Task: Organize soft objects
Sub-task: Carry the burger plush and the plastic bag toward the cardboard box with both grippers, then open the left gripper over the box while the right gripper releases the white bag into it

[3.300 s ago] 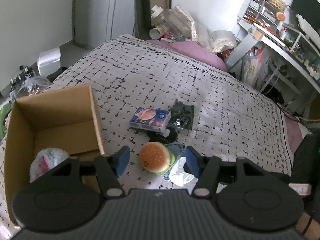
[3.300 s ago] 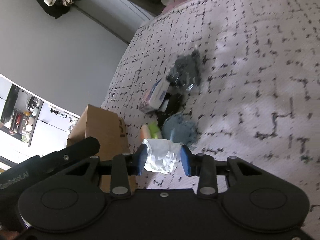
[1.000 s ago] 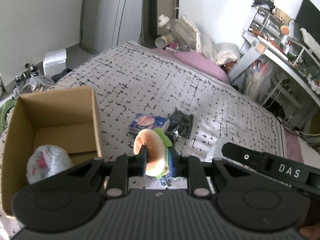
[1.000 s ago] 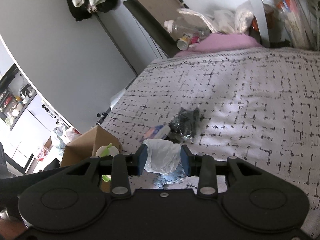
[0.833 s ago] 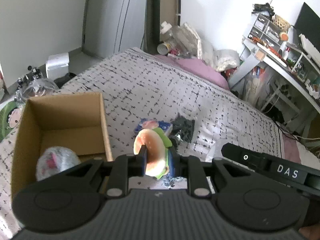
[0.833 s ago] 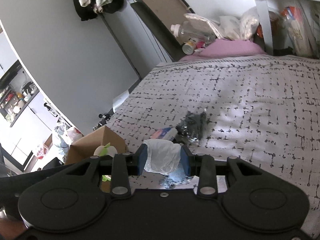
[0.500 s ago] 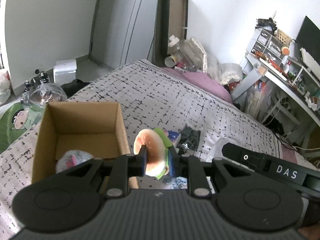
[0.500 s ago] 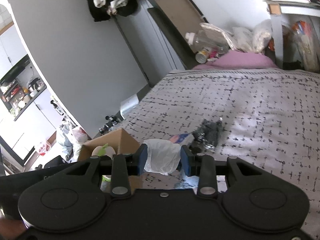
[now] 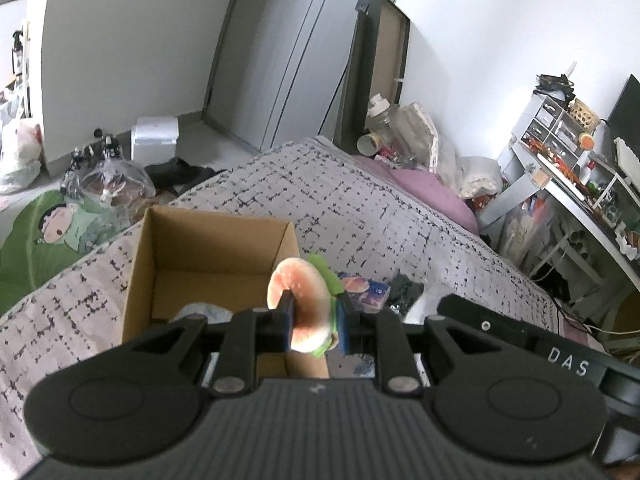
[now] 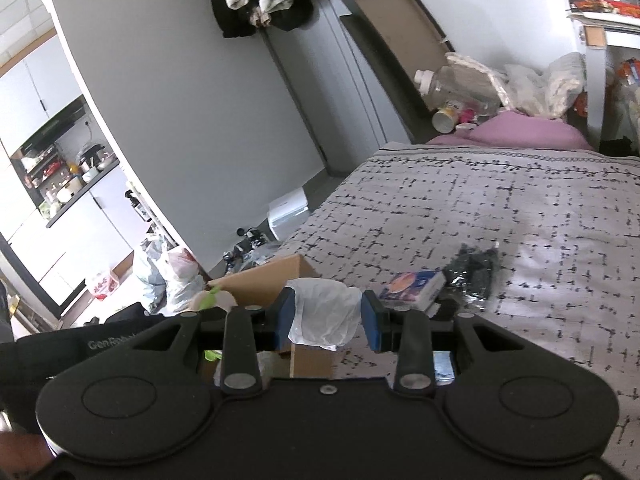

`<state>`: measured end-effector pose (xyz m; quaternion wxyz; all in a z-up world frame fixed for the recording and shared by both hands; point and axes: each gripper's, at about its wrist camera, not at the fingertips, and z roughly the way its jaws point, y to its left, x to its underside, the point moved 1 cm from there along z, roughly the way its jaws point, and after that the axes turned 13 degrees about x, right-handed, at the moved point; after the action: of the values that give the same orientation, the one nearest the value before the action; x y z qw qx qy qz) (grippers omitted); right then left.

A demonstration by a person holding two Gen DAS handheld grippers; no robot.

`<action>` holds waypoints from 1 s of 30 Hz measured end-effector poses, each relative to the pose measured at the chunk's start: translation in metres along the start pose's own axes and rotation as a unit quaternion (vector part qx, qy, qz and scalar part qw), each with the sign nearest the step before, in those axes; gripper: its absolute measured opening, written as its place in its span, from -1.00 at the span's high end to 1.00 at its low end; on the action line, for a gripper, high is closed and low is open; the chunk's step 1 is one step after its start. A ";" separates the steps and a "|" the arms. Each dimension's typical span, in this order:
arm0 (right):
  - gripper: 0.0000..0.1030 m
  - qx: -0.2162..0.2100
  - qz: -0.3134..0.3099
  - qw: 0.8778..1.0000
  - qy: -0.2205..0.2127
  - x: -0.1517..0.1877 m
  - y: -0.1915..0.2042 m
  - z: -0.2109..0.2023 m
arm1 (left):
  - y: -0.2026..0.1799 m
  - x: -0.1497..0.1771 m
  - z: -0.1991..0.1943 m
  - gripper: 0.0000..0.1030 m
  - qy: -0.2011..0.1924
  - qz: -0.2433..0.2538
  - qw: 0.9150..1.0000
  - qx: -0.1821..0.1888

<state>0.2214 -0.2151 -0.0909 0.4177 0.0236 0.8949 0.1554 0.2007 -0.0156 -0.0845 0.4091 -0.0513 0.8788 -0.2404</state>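
My left gripper [image 9: 311,325] is shut on a plush burger toy [image 9: 301,306] with an orange bun and green lettuce, held in the air above the near right corner of an open cardboard box [image 9: 160,248]. A grey-white soft item [image 9: 204,312] lies inside the box. My right gripper [image 10: 326,320] is shut on a crumpled white plastic bag [image 10: 324,312], held above the bed near the box [image 10: 272,272]. A blue tissue pack [image 10: 414,288] and a black bundle [image 10: 476,270] lie on the patterned bedspread [image 10: 500,208]; both also show in the left wrist view.
The bed's pink pillow [image 9: 432,196] is at the far end with bottles and bags behind. A cluttered white desk [image 9: 576,184] stands to the right. Bags and a white box [image 9: 154,140] sit on the floor left of the bed. The right gripper's body [image 9: 520,344] crosses the left view.
Since 3.3 s ago the left gripper closed on the burger toy and lifted it. Both grippers have risen and shifted toward the box with their loads over the last second.
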 end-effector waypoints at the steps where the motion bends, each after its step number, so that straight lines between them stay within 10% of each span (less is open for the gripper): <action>1: 0.31 -0.001 -0.001 1.000 0.001 0.000 0.003 0.001 | 0.001 0.000 0.002 0.61 0.006 -0.003 1.000 -0.002; 19: 0.30 -0.006 -0.019 1.000 0.025 0.012 0.032 0.018 | 0.040 0.023 0.036 0.59 0.096 -0.116 0.989 0.004; 30: 0.31 -0.007 -0.016 0.998 0.058 0.008 0.036 0.029 | 0.051 0.020 0.030 0.26 0.082 -0.155 0.984 -0.012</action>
<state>0.2354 -0.1717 -0.1036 0.3679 -0.0025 0.9167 0.1562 0.2154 0.0125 -0.1386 0.2923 -0.1718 0.8936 -0.2942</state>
